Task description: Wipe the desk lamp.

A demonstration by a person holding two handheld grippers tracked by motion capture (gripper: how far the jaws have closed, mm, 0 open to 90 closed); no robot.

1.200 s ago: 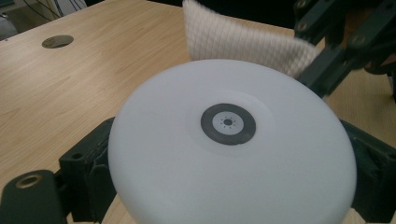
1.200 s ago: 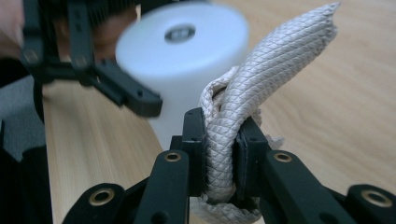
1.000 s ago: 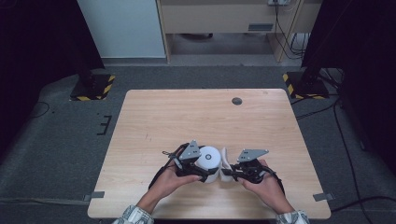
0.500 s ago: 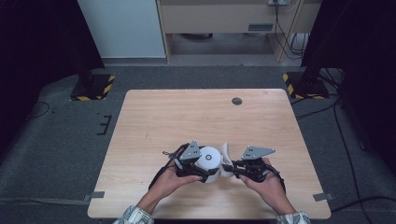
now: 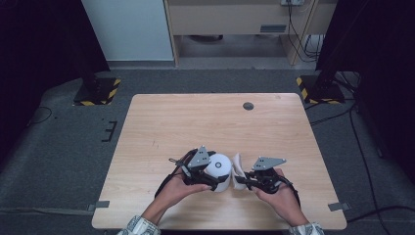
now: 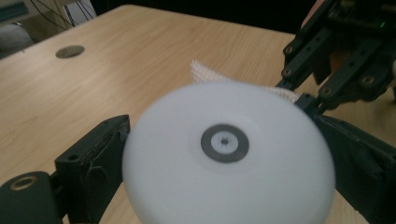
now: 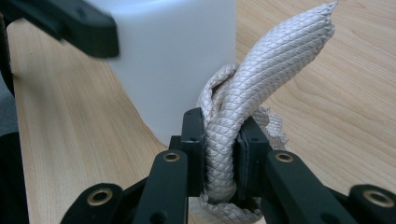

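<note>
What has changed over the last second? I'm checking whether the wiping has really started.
Little has visibly changed. The right gripper remains shut on the folded cloth, beside the white container; it may have tilted slightly. The left gripper still clamps the container, and the table and the dark disc are as before.

So there's a white round container (image 5: 218, 170) sitting upright near the table's front edge, smooth, with a small dark ring at the centre of its flat top. A pale braided strap (image 7: 243, 102) is sticking up just beside its wall, folded and curving over.
</note>
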